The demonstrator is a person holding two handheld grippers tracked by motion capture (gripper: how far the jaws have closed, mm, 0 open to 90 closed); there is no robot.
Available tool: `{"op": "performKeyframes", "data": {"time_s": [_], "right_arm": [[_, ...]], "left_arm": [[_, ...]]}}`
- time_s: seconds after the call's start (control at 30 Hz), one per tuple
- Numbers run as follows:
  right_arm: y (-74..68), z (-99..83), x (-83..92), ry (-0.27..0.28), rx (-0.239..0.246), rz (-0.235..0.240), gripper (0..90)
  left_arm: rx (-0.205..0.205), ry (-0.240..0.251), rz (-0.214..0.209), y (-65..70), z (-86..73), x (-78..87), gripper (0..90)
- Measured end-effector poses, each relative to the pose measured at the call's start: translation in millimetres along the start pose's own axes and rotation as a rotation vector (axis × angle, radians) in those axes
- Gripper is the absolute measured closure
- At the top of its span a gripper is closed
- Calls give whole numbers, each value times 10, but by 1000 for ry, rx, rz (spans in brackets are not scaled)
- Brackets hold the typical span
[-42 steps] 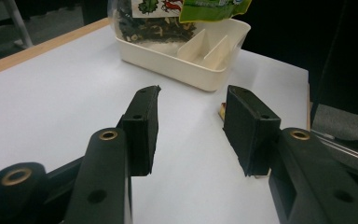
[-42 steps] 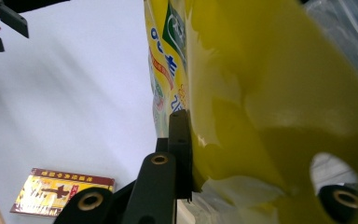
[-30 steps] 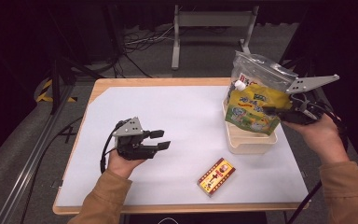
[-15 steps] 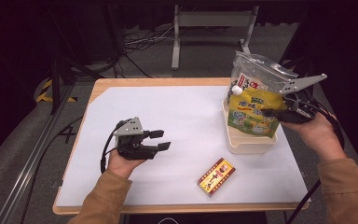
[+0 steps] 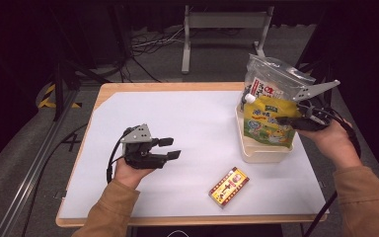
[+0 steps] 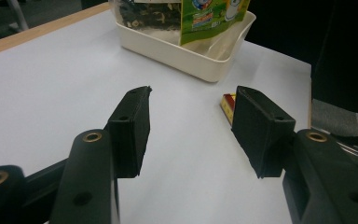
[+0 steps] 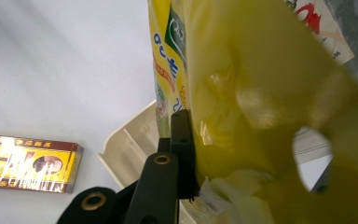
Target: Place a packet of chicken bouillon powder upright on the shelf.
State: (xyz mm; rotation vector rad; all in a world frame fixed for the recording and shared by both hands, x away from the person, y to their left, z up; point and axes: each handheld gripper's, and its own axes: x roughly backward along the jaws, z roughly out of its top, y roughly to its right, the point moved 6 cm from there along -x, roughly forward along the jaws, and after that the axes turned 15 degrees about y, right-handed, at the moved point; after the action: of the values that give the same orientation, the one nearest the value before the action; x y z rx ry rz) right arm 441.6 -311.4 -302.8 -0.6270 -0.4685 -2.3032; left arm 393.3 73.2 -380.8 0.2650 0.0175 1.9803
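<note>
Fingers first: the right gripper [image 5: 288, 120] is clamped on the yellow snack bag [image 5: 269, 116] at the right of the high view, pinching its lower side while the bag stands in the cream tray [image 5: 256, 153]. In the right gripper view one black finger [image 7: 182, 140] presses flat against the yellow film, the other is hidden behind the bag, and the tray's rim sits just below. There's a second clear bag [image 5: 271, 79] with dark stuff and a red and white label right behind the yellow one, leaning up out of the same tray. The left gripper [image 5: 170, 148] is at the lower left of the high view, resting low on the white bench [image 5: 192, 123], fingers spread apart with nothing between them, pointing toward the right of the frame. In the left gripper view you look straight between the two pads at bare bench, with the tray at the top centre and a corner of the small red and yellow box [image 5: 229, 186] peeking out beside the right pad. That box lies flat on the bench at the lower centre of the high view, clear of the tray and well apart from both grippers.
</note>
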Motion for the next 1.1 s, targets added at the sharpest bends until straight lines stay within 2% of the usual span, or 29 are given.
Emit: {"op": "performKeyframes", "data": {"time_s": [0.1,0.27,0.57,0.83,1.0,1.1], "right_arm": [[14,-30,-29,10,-6,1,835],[27,-83,-75,12,-18,9,835],[77,-268,-197,21,-76,29,833],[112,-416,-222,39,-115,39,820],[120,-461,-194,58,-140,35,794],[128,-460,-170,67,-152,26,738]], "left_arm": [[10,-1,0,3,-8,-4,470],[4,-7,-1,-2,-14,-9,470],[13,-19,-7,12,-38,-36,468],[16,-34,-13,28,-64,-80,453],[19,-47,-17,39,-82,-108,437],[21,-53,-16,46,-95,-124,422]]}}
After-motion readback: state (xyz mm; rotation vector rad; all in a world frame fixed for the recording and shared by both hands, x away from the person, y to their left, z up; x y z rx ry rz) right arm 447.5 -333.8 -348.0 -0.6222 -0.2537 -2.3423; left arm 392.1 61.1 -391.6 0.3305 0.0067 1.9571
